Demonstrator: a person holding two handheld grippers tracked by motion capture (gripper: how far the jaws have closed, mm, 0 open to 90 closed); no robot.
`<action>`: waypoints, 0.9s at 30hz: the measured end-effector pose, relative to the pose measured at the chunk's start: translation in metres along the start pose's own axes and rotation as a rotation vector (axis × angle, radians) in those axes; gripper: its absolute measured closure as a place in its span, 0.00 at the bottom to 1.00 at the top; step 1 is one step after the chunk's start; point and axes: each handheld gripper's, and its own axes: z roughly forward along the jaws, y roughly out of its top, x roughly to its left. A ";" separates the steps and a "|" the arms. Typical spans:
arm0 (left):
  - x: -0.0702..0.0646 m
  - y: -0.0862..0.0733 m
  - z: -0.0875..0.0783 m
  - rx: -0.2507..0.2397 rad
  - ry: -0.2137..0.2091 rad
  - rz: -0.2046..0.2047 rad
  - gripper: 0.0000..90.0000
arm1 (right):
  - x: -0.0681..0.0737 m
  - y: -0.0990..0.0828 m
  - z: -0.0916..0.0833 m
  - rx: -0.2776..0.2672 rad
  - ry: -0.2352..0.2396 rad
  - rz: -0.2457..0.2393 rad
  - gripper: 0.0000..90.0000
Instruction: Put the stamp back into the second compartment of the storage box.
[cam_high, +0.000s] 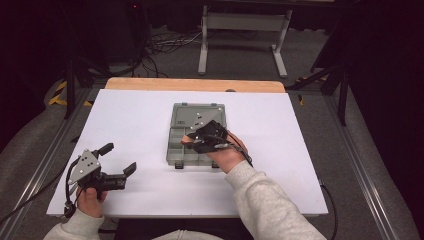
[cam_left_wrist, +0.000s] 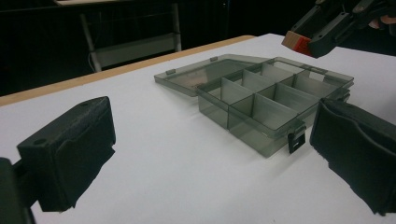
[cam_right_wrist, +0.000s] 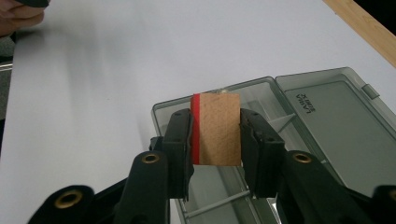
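The person is wearing light grey sleeves (cam_high: 265, 200). Each black tool is trailing a black cable; the left tool (cam_high: 119, 160) is carrying a grey three-cornered plate, the right tool (cam_right_wrist: 215, 140) showing brass-coloured rivets.

Wooden block (cam_right_wrist: 215, 128): small, tan, rectangular, one red-painted face at its left side in the right gripper view. Clamped between the jaws of the right gripper (cam_high: 192, 140), held in the air above the organizer's compartments.

Compartment organizer box (cam_high: 186, 150): translucent grey plastic, lid open flat toward twelve o'clock, at table centre.
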 end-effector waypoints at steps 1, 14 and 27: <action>0.000 0.000 0.000 -0.001 0.000 -0.003 0.01 | -0.001 0.000 0.001 0.004 -0.004 0.005 0.73; 0.001 0.000 0.000 0.000 -0.005 -0.002 0.01 | -0.017 0.005 0.008 0.032 -0.034 0.039 0.73; 0.001 0.000 0.000 0.004 -0.002 0.000 0.01 | -0.026 0.008 0.015 0.050 -0.053 0.061 0.73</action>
